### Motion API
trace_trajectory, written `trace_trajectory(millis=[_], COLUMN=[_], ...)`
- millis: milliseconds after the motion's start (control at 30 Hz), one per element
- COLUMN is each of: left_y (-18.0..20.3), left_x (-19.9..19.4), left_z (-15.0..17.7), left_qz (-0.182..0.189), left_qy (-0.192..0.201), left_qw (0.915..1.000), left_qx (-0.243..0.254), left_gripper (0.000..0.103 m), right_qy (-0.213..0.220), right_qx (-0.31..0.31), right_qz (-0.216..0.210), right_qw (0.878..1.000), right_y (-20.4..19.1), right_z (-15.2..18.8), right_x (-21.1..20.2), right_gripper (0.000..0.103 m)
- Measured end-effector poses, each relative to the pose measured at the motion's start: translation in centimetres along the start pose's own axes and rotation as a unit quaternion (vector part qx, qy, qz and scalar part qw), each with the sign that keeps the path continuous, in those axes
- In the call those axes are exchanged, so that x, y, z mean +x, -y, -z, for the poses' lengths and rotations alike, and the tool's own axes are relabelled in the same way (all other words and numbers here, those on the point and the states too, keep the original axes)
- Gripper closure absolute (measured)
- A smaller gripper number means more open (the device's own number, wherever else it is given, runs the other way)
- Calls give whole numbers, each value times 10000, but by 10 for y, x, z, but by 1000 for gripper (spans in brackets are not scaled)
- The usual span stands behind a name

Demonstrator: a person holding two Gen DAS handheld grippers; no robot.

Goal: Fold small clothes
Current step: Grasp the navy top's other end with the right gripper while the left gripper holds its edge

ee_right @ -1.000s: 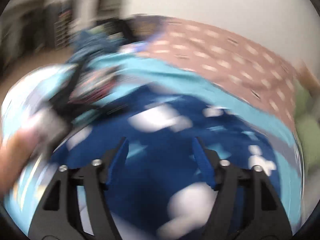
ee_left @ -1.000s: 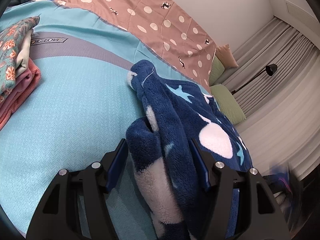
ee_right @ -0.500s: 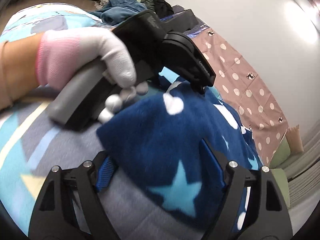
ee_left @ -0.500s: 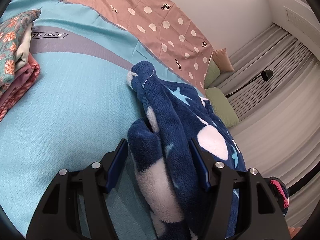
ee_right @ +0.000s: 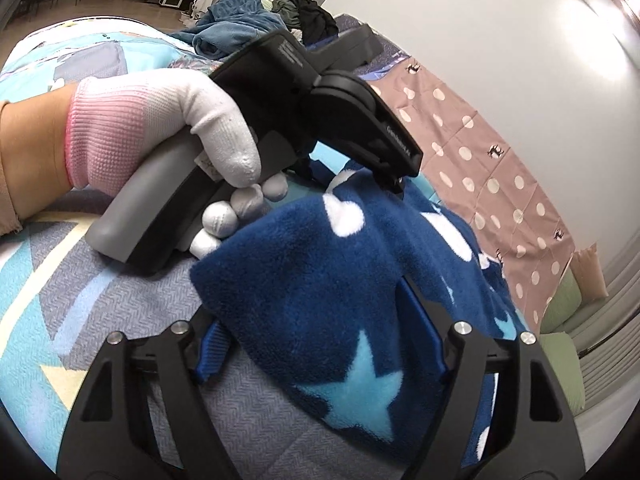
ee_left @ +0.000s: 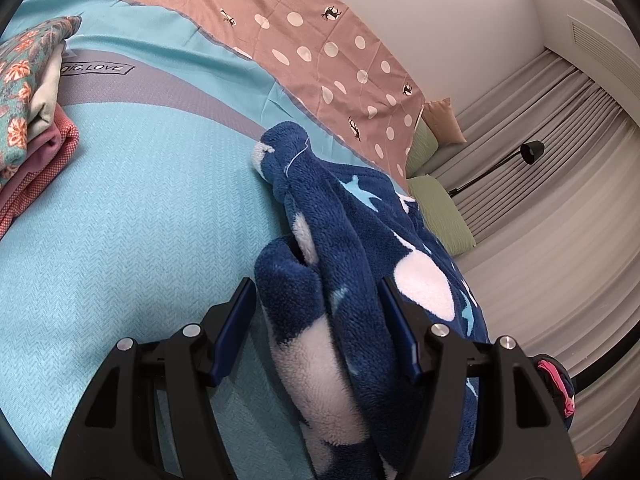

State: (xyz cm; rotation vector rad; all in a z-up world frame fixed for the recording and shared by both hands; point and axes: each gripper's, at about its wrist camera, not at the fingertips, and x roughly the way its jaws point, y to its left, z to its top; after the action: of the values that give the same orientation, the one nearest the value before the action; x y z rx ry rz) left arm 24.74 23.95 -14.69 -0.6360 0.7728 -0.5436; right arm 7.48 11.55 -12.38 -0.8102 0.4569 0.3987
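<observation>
Fleece fills the middle of the left wrist view. It is a dark blue fleece garment (ee_left: 340, 264) with white blobs and light blue stars, and it lies bunched up on a turquoise bedspread (ee_left: 132, 216). The left gripper (ee_left: 316, 304) has a thick fold of it between its two blue fingers (ee_left: 236, 320). The fingers stand about half open with the soft cloth filling the gap, and both press on it. A pile of folded clothes (ee_left: 28, 120) sits at the left edge, well apart from the fleece. A pink-brown sheet with white dots (ee_left: 312, 48) lies behind. Green pillows (ee_left: 440, 212) rest near the grey curtains (ee_left: 560, 208), and a black lamp (ee_left: 528, 152) stands in front of them.

From the right wrist view, the same blue fleece garment (ee_right: 320, 280) lies on a grey and blue patterned cover (ee_right: 100, 300). One corner of it sits between the fingers of the right gripper (ee_right: 320, 328). The jaws are closing, and the cloth fills the space from one blue finger (ee_right: 212, 348) to the other. Just above, a hand in a white and pink glove (ee_right: 160, 128) grips the handle of the left gripper (ee_right: 394, 184), whose tip meets the fleece. Heaped clothes (ee_right: 240, 16) lie far back on the bed.
</observation>
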Motion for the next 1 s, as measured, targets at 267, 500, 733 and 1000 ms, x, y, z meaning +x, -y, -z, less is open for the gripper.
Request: trace_trajectory(millis=[267,500,733,1000], left_y=[9,80,196,318], left_x=[0,-17,5,98], left_z=[-2,-28,-41,-37], left_qz=[248,510,347,-20], left_qy=[-64,193,47,-660], left_qw=[9996,9984,9937,9764], left_qx=[-144,171,1064,2056], left_gripper=[73,75,75,75], right_qy=[125,671,1061,1199], right_qx=[841,2014,3153,4701], right_qz=[-608,-810,-837,-1016], right_qw=[9945,9738,9393,8685], right_y=[35,98,172,262], right_z=[-1,2,35,125], right_x=[-9,-50,-89,-111], right_gripper=[70,78,79,80])
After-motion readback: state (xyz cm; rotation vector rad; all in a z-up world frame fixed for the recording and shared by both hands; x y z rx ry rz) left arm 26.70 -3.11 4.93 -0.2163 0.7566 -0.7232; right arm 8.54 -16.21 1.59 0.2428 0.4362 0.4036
